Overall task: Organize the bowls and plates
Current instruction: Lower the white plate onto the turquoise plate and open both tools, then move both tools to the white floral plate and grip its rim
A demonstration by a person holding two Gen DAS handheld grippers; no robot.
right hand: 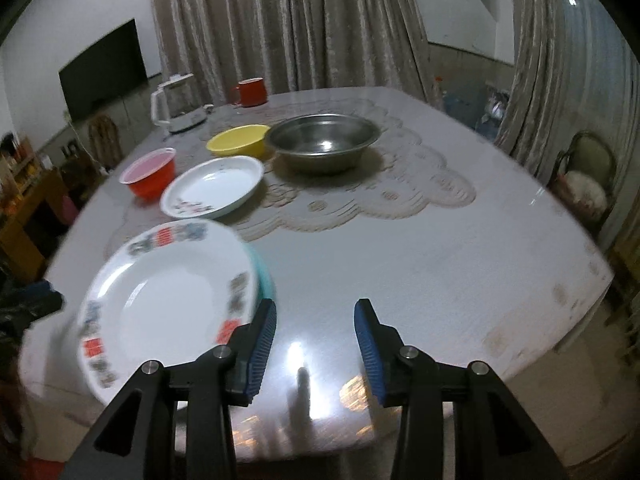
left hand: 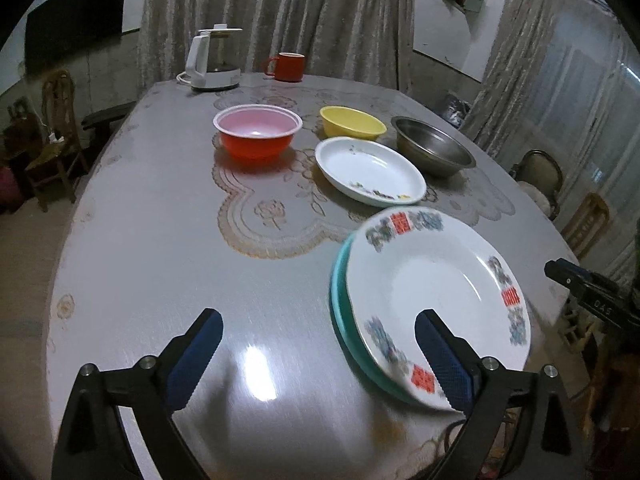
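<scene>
I see beige curtains (left hand: 280, 12) behind my grey desk (left hand: 168, 248). The patterned plate (left hand: 436, 300) sits on a teal plate (left hand: 340, 312) at its near edge. Left tool (left hand: 318, 354) gapes wide, empty; right tool (right hand: 316, 340) is apart, empty.

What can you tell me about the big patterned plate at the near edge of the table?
The patterned plate is round, white and glossy, like glazed ceramic, with a shallow well and a wide rim bearing red blocks and blurred blue-grey motifs. It is empty and sits stacked on a teal plate, whose edge shows on one side, at the near edge of the table. Neither gripper grips it.
</scene>
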